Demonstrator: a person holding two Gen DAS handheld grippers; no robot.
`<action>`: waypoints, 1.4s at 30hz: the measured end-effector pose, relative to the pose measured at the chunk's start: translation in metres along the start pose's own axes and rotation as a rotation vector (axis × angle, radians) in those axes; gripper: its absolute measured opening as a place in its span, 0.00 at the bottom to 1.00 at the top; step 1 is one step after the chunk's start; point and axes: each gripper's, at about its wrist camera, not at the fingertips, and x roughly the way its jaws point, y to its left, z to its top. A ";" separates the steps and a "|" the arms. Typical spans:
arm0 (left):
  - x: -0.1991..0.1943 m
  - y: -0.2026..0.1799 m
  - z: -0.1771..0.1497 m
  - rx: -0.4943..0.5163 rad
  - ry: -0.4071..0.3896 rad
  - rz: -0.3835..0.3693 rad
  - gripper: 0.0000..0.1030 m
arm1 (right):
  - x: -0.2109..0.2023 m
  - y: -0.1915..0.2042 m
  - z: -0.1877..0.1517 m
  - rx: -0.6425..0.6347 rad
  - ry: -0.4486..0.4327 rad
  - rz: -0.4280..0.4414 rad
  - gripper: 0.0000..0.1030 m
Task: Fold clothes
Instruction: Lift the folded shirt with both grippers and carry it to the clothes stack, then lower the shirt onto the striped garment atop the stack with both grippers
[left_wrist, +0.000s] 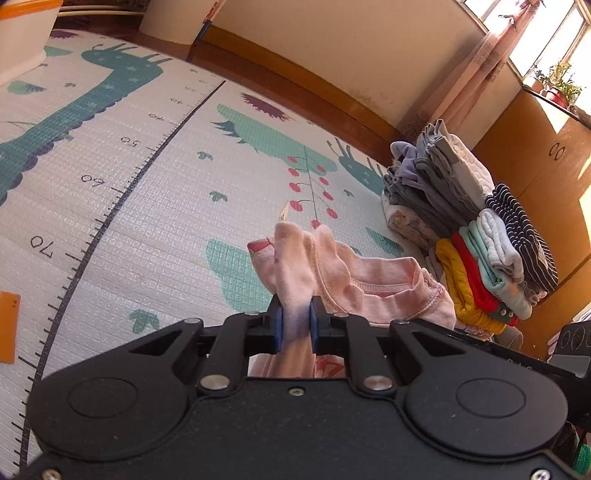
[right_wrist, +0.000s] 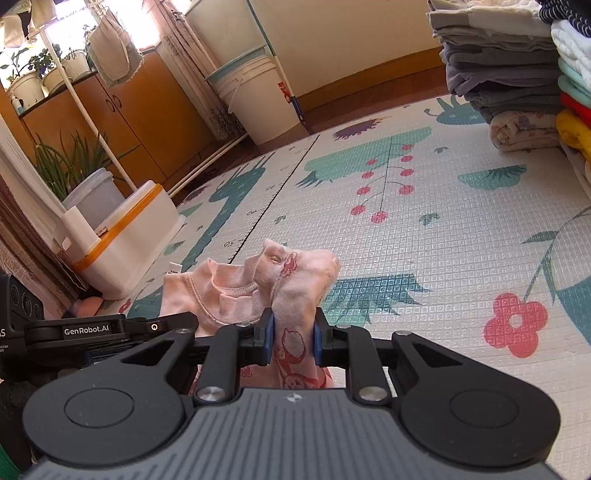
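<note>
The mat (right_wrist: 443, 229) is spread over the floor as the work surface, w/ a broad bare stretch kept in front of both grippers, presumably so a garment can be laid flat there; the stack (left_wrist: 476, 236) of folded clothes is set at the mat's edge near the cabinets, out of the way, approx. two piles side by side, one grey and beige, one yellow, red, mint, white and striped; a white bin (right_wrist: 125, 236) w/ an orange rim is parked at the opposite edge, clear of the middle; the pink top (left_wrist: 369, 288) is held up off the mat between the two grippers, its neckline slung between them, prob. so it can be straightened before being laid down or folded, though which stage this is cannot be settled from how it hangs; the left gripper (left_wrist: 296, 325) is nearly closed, a bunched strip of pink cloth being pinched between its blue pads; the right gripper (right_wrist: 294, 334) is likewise drawn in tight on a wad of the same top, printed w/ red figures, the cloth being pushed up above the pads in a crumpled peak.
</note>
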 end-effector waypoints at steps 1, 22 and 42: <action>-0.002 -0.006 0.001 0.014 -0.019 -0.014 0.11 | -0.007 0.001 0.004 -0.018 -0.022 -0.003 0.21; 0.039 -0.225 0.072 0.262 -0.156 -0.437 0.11 | -0.208 -0.078 0.127 -0.051 -0.446 -0.170 0.21; 0.162 -0.408 0.111 0.279 0.020 -0.447 0.11 | -0.262 -0.274 0.269 0.264 -0.377 -0.168 0.21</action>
